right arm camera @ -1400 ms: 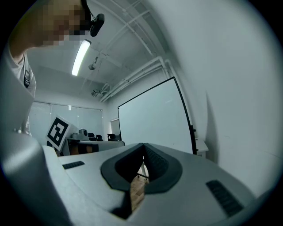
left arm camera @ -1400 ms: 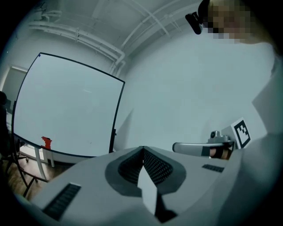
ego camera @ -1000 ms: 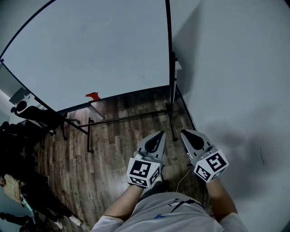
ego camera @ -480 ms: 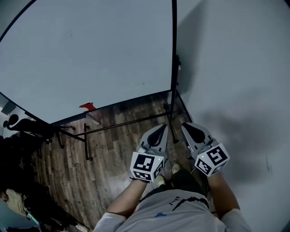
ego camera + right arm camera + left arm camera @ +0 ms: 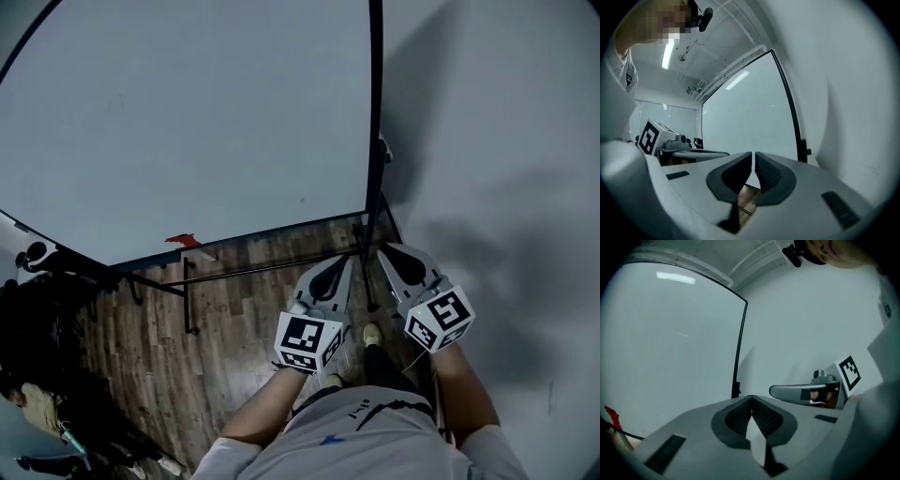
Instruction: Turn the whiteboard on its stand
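I see dark wood-plank floor point(image 5: 234, 319) underfoot and a plain pale wall point(image 5: 506, 141) on the right, shadowed in places. Dark clutter point(image 5: 42, 319) on the left floor, can't resolve items. White ceiling point(image 5: 717, 42) with a lit strip light point(image 5: 669, 50) and white conduit point(image 5: 740, 23).

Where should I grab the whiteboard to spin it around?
Probably the thin black right edge of the whiteboard, the nearest part, well above its side clamp. Come from the front, jaws across the edge: the face is too wide and flat to pinch. The left gripper and right gripper are shut, so open one first.
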### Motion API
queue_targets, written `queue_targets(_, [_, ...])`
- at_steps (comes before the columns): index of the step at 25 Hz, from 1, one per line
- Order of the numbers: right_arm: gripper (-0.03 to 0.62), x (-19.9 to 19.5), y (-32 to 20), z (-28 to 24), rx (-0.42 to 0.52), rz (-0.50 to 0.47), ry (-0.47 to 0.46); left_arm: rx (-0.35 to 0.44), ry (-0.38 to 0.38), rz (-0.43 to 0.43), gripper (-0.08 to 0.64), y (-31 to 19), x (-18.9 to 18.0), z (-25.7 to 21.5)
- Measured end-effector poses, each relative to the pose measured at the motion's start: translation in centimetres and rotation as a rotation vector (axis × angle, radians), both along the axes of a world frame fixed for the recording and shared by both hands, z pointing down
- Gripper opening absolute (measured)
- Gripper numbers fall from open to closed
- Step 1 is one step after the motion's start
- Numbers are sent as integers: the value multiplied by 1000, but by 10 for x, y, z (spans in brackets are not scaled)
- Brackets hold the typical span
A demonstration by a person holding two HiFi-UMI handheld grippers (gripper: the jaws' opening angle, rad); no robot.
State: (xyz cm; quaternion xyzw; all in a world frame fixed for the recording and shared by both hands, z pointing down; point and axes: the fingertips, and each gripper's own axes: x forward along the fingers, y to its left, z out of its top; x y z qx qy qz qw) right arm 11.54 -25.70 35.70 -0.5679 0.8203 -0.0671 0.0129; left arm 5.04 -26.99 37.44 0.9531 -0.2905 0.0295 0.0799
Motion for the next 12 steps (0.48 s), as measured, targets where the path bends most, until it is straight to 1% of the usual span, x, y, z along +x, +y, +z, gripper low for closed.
queue_targets(8, [14,70,-80,20,-49,-49,-7,-19,-11,-72,11,-63,64,-4])
queue_targets(12, [54,94,-113,50,-89,-97,-8,-36,-11,-121,11,-89,85,8])
